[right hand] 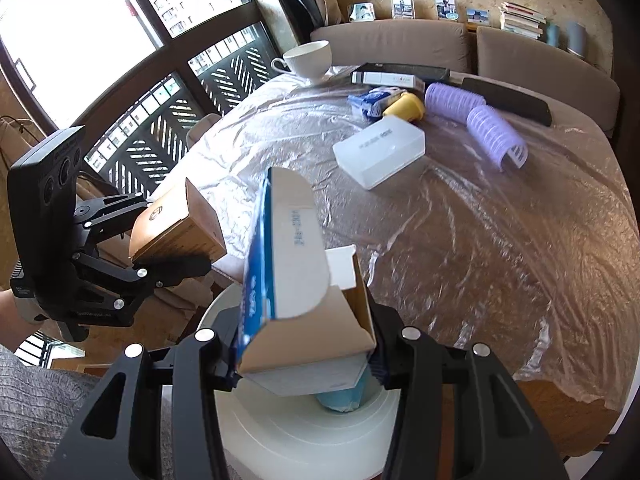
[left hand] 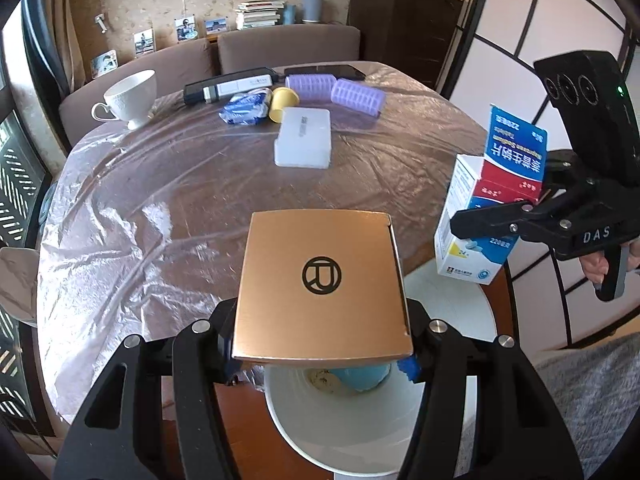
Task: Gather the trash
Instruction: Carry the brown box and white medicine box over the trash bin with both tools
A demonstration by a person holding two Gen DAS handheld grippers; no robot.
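Left wrist view: the left gripper (left hand: 322, 356) clamps a gold square box (left hand: 322, 284) by its near edge, its fingers (left hand: 228, 350) pressed to the box's two sides, the printed face up and the flat box reaching away toward the table (left hand: 160, 208). Directly beneath it stands a white bin (left hand: 340, 440), just off the table's near edge, with a blue object (left hand: 362, 378) lying inside. To the right, the right gripper (left hand: 520, 216) holds a blue, red and white medicine carton (left hand: 486, 208) above the bin's far rim; the carton's long axis runs nearly upright, tilted slightly, its open flap pointing up. Right wrist view: the carton (right hand: 304, 308) sits squeezed between the narrowly set right fingers (right hand: 380, 364), its open end and raised flap aimed up and away toward the table, the closed end low over the bin (right hand: 304, 436). At left the left gripper (right hand: 160, 240) grips the gold box (right hand: 176, 228), tilted with one corner raised. On the plastic-covered table, well apart from both boxes, lie a white case (left hand: 304, 142), two purple hair rollers (left hand: 336, 90), a yellow cup (left hand: 282, 102) on its side, a blue packet (left hand: 244, 110) and a white teacup (left hand: 132, 96). A person's hand (left hand: 600, 268) shows on the right gripper's handle.
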